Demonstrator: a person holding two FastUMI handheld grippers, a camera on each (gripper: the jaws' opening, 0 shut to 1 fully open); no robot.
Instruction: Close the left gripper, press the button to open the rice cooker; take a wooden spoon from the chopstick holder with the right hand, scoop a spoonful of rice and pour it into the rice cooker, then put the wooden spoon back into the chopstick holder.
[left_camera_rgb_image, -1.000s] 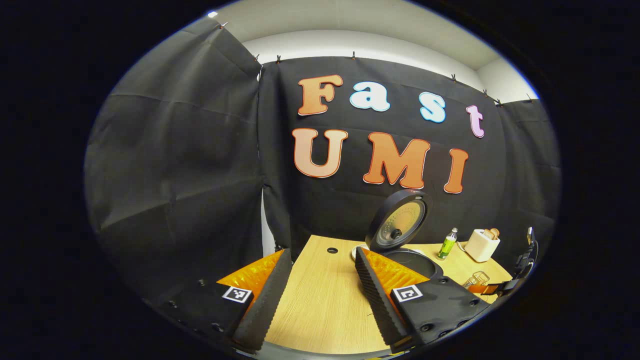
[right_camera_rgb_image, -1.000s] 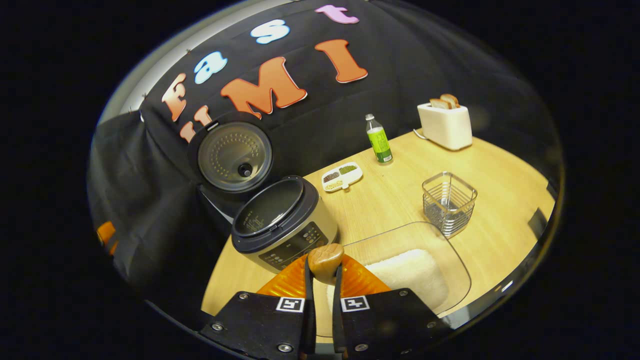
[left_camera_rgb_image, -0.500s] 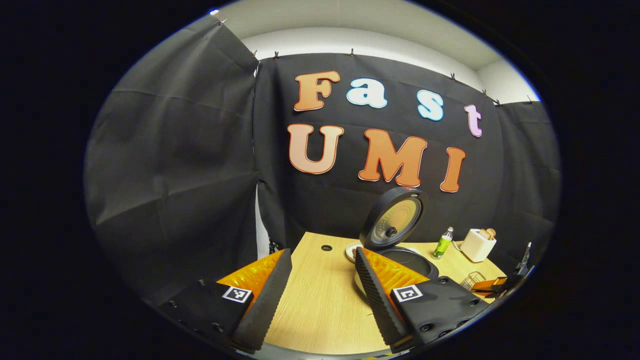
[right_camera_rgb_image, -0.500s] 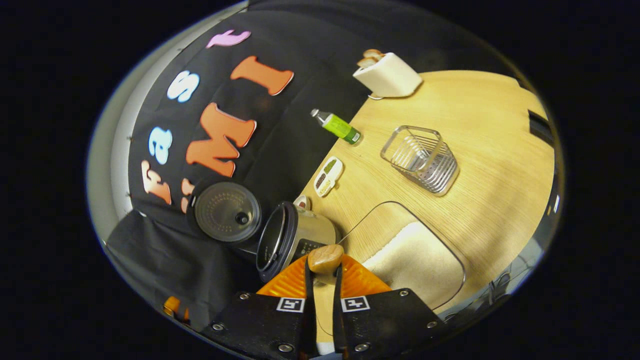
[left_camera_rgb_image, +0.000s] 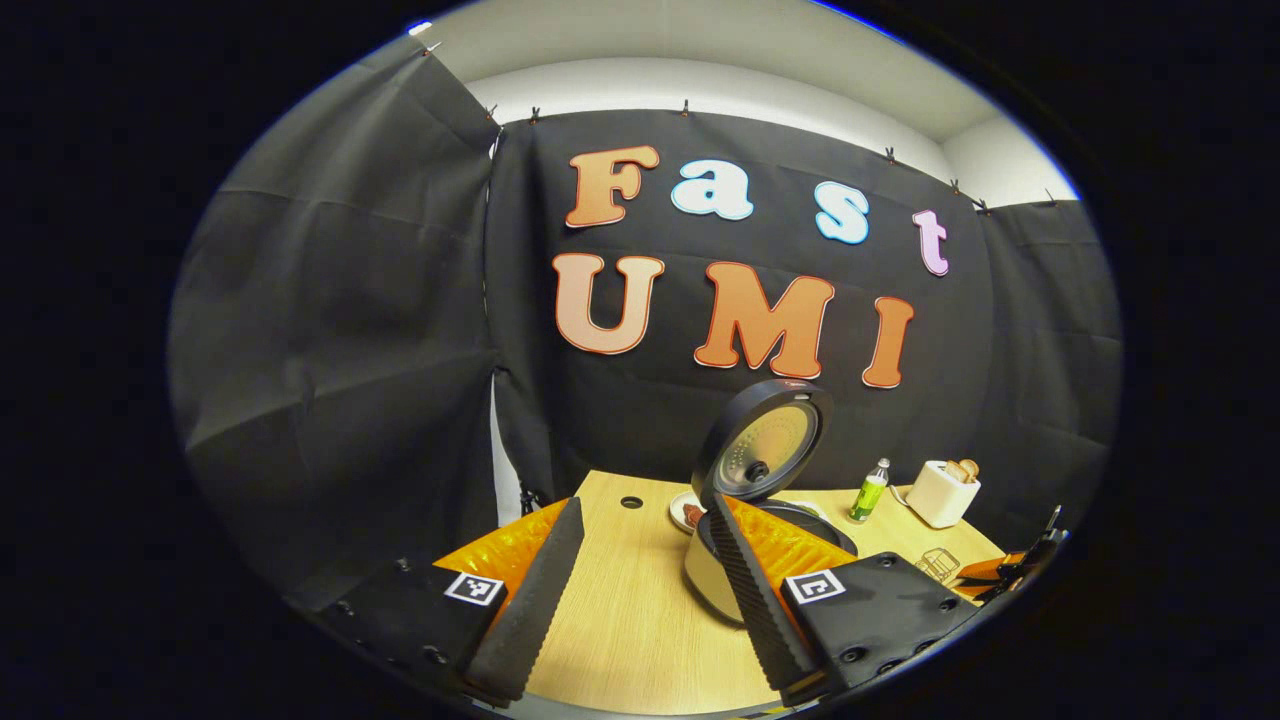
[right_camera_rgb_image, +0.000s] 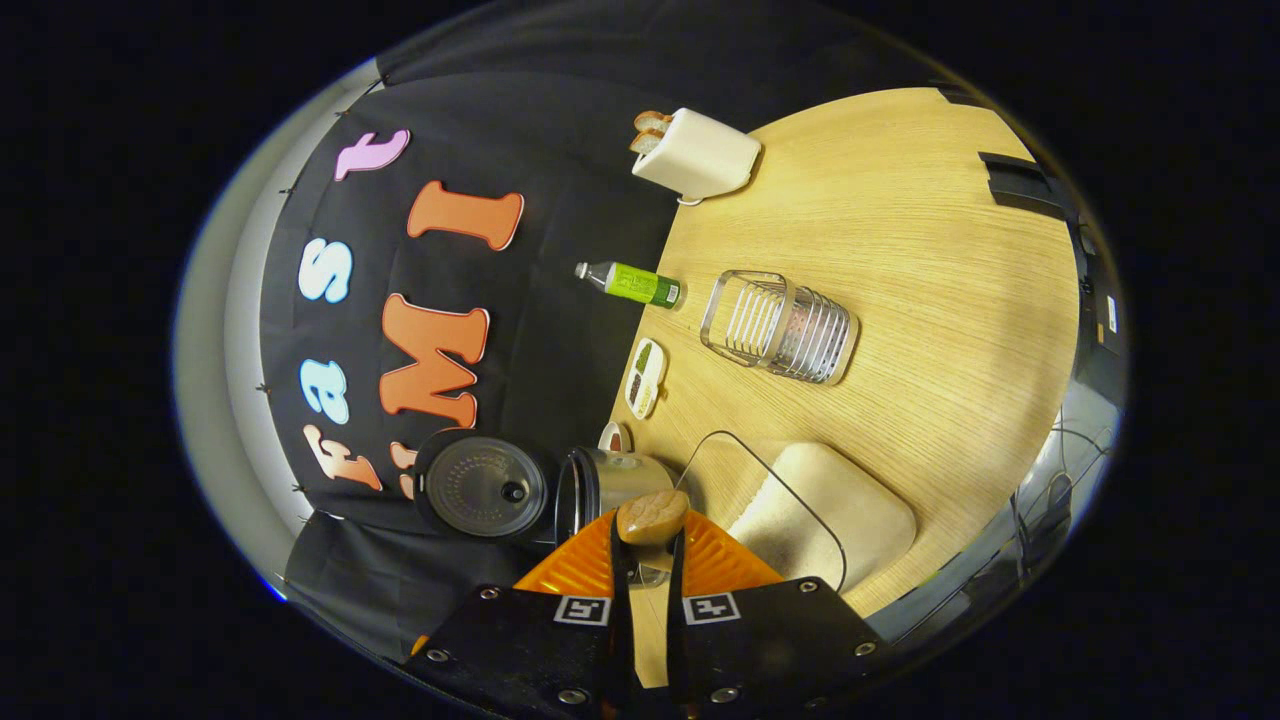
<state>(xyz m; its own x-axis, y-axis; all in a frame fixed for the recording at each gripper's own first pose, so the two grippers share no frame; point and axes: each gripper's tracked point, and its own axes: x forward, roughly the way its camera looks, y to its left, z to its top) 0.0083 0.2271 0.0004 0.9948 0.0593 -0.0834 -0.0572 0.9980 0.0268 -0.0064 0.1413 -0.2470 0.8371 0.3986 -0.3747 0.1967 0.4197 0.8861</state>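
The wooden spoon is clamped between the fingers of the right gripper, rolled sideways beside the rice cooker, whose lid is raised. The rice container and empty chopstick holder are seen on the table. The left gripper is held wide apart.

No legible text is showing: print on the rice cooker and bottle is appearing too small.

Toaster: white boxy toaster holding bread slices.
Bottle: green-labelled plastic bottle.
Dish: small white divided dish.
Table: light wooden table.
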